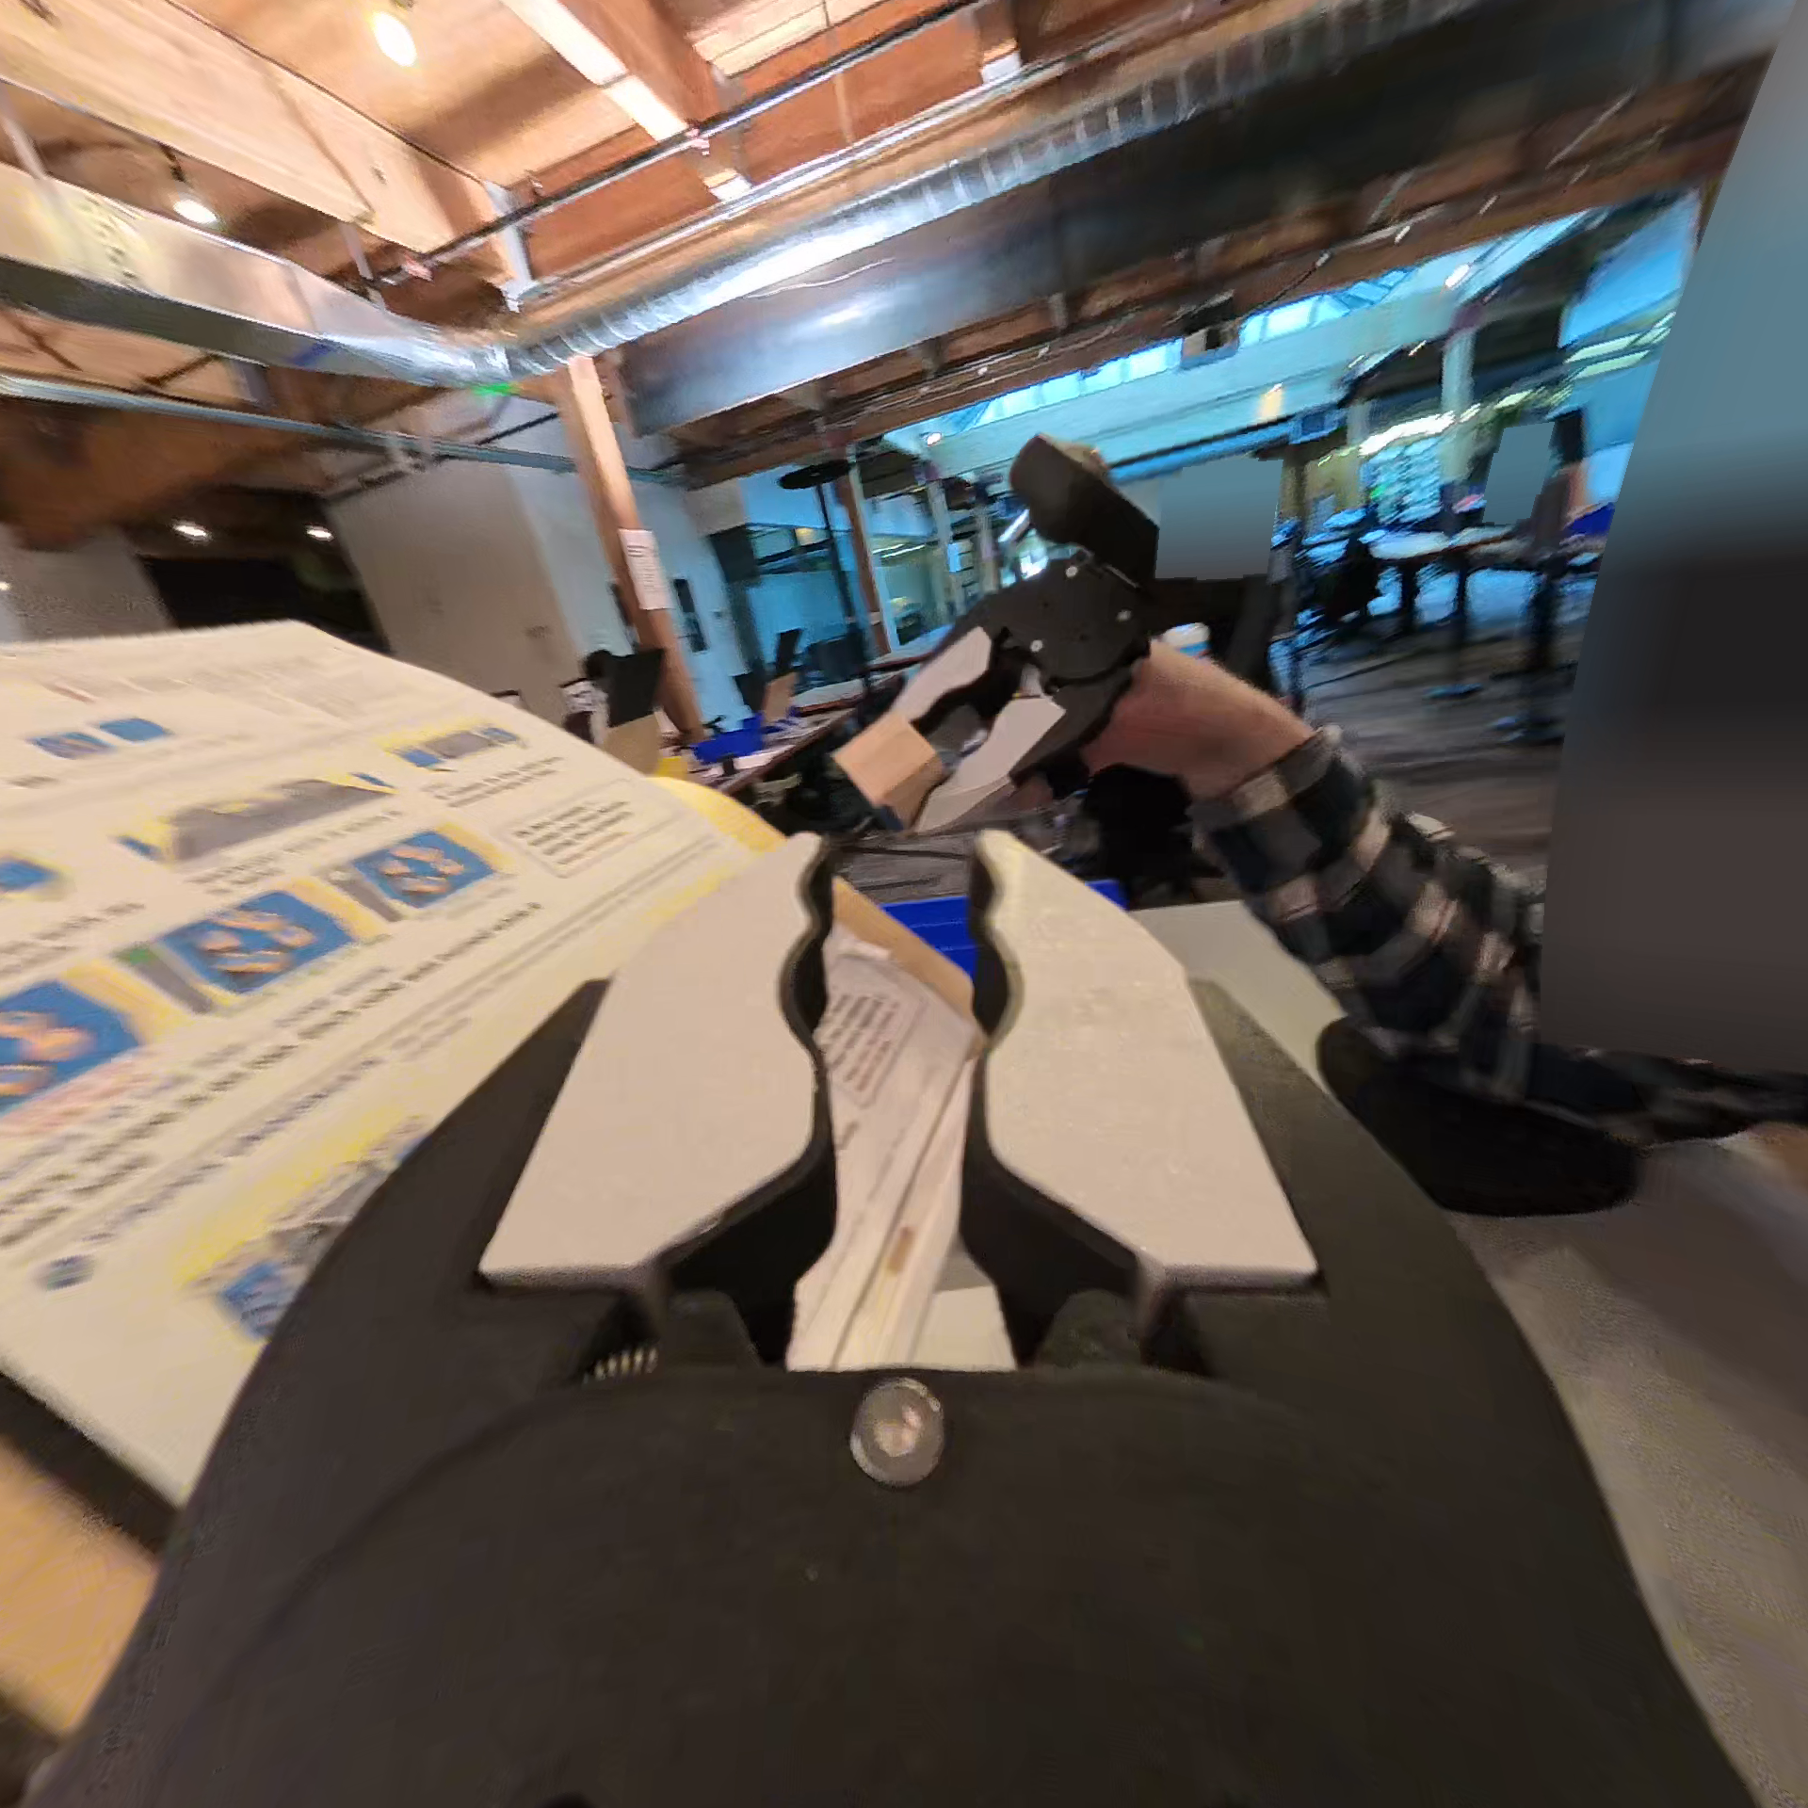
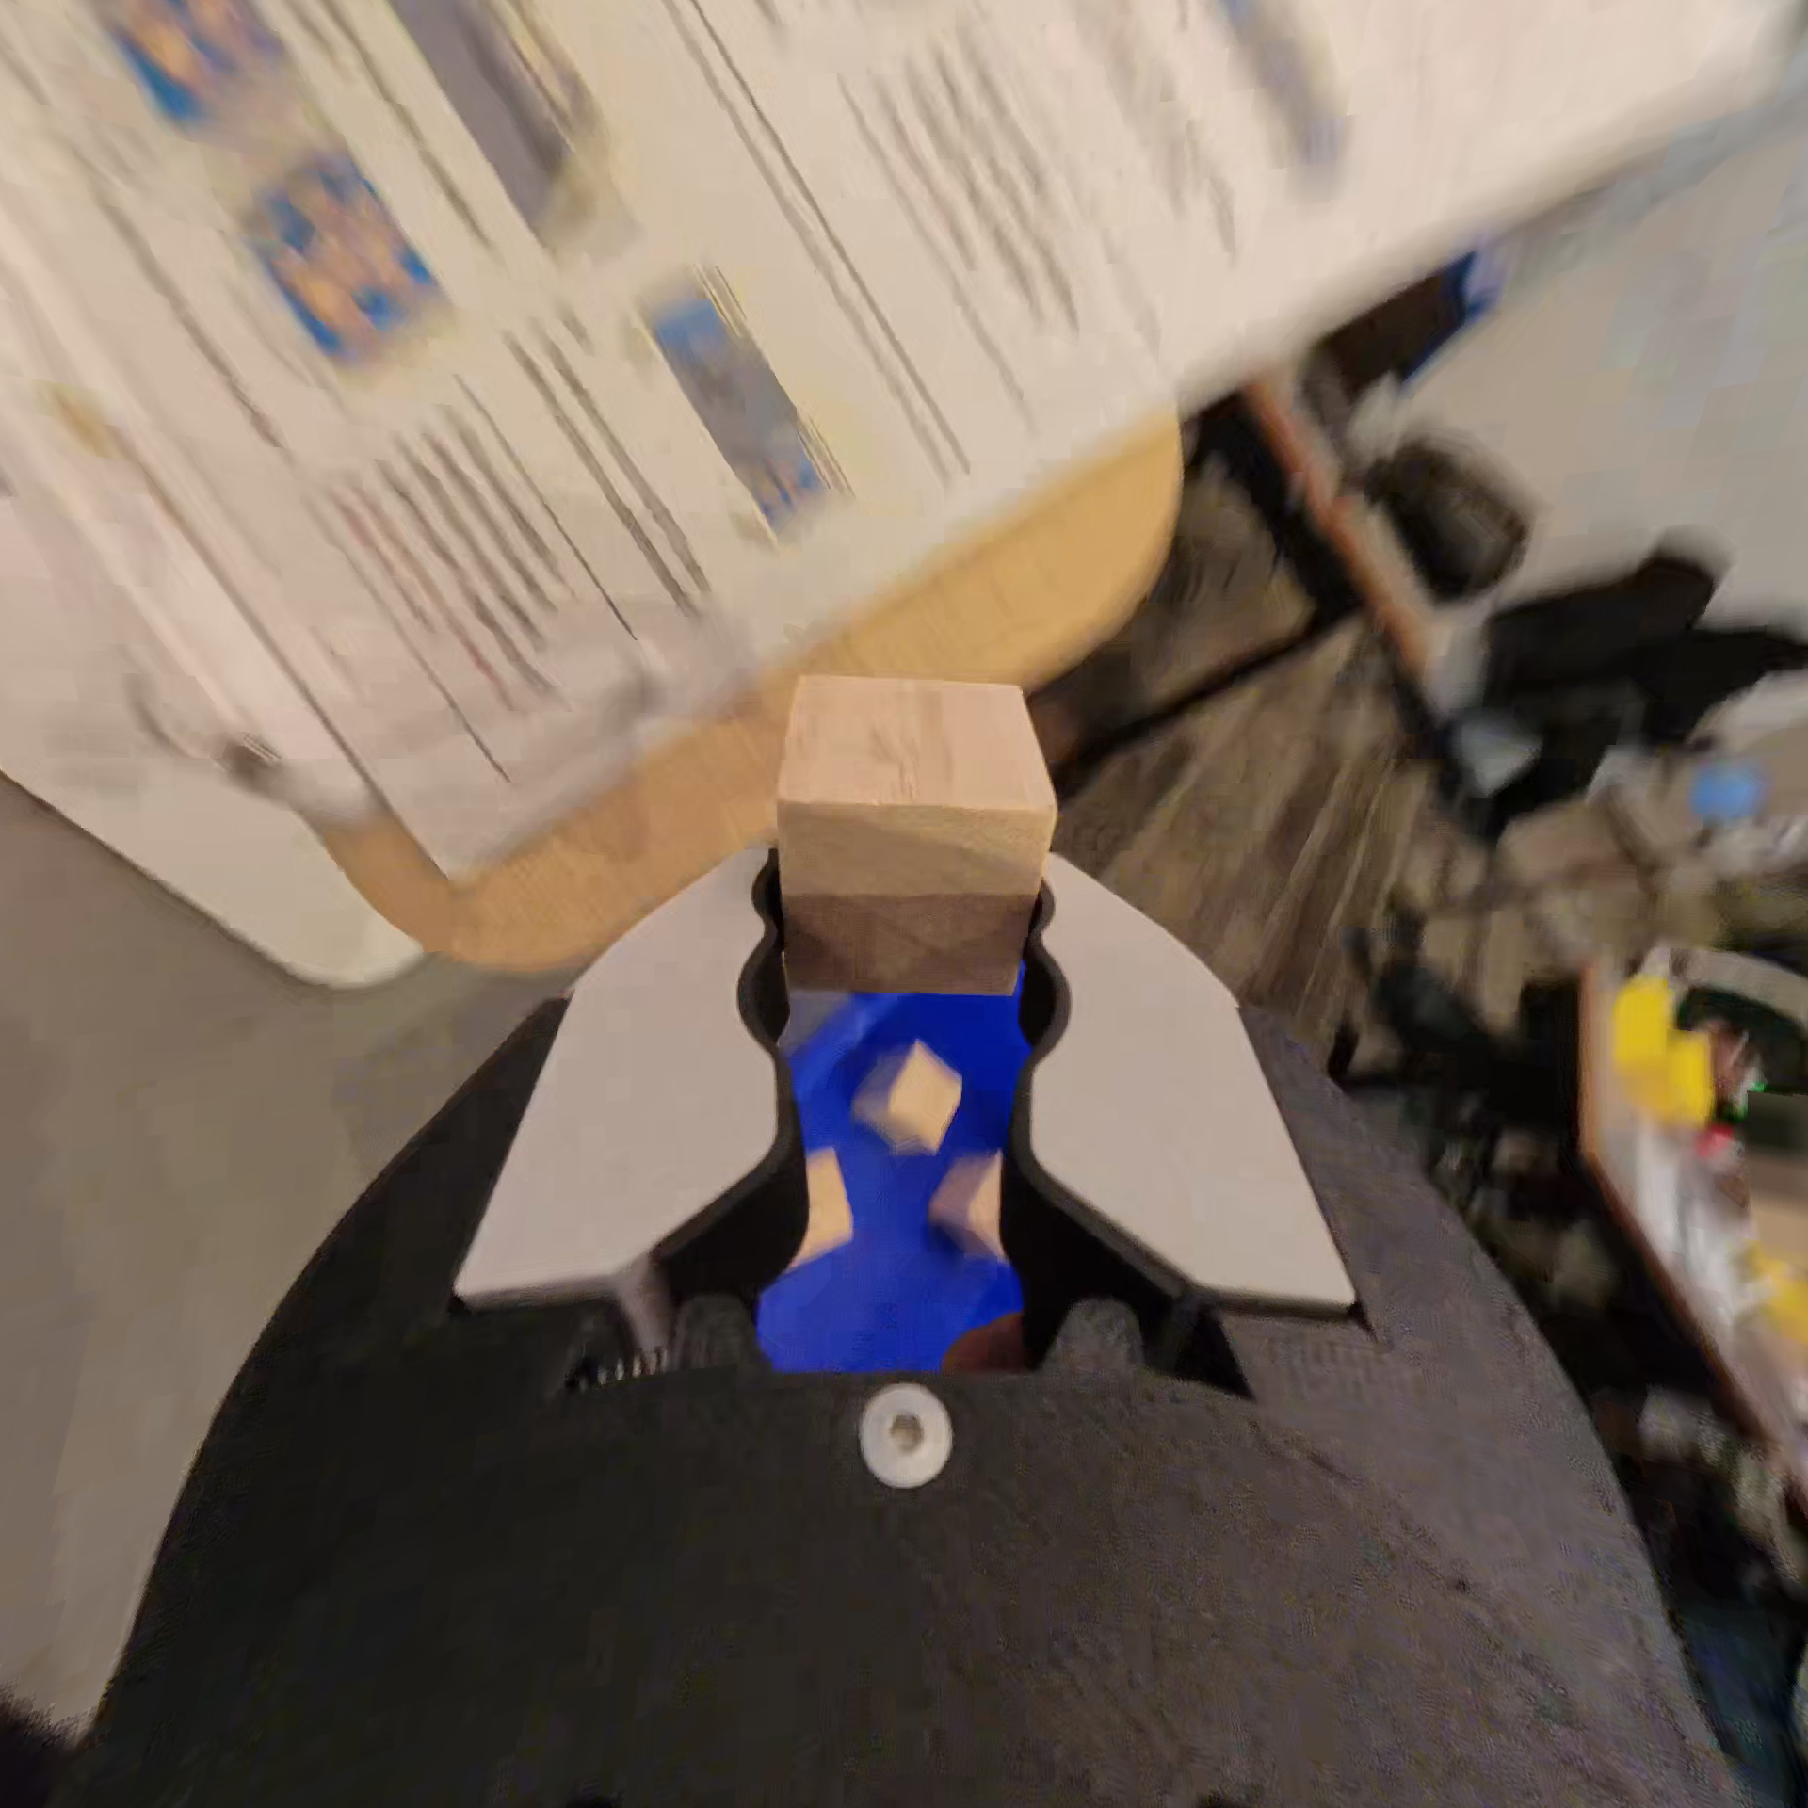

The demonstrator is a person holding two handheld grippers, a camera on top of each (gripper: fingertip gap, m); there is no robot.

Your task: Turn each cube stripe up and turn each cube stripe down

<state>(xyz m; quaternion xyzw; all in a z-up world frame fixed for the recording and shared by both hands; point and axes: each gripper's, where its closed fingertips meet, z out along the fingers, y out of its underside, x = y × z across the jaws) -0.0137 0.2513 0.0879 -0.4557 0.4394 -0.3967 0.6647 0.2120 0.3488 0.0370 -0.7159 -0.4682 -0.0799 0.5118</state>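
My right gripper is shut on a light wooden cube. The cube's dark brown stripe is at the end nearest the camera, between the fingertips. The cube is held in the air above a blue bin that holds several more cubes. The left wrist view shows this gripper farther off, with the cube in its fingers. My left gripper is open with nothing between its fingers. Behind its gap I see paper and a corner of the blue bin.
A large printed instruction sheet lies on a wooden board to the left. A person's hand and checked sleeve hold the right gripper. Cluttered shelves and floor lie to the right.
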